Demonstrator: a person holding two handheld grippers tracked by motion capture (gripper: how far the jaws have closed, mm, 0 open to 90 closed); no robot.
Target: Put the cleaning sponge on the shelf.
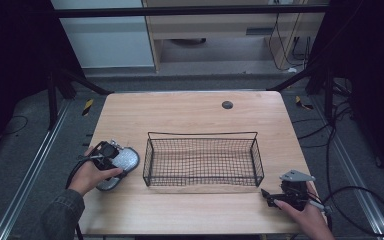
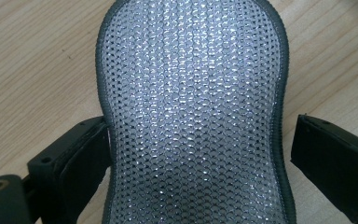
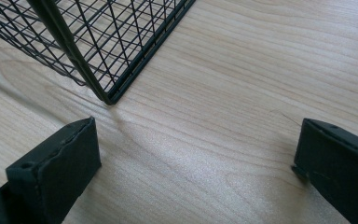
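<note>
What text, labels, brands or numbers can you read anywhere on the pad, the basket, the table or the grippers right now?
None can be read. The silver mesh pad between the left gripper jaws is plain weave with a grey rim. The wire basket, wooden table and right gripper carry no print. Yellow-black striped markers on the floor bear no words.

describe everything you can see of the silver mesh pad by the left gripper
The pad is a flat, hourglass-shaped piece covered in shiny silver mesh, with a dark grey stitched border. It lies flat on the wooden table, left of the wire basket and apart from it. The left gripper straddles its narrow waist: one jaw touches its edge, the other stands just clear, so it is not yet clamped.
</note>
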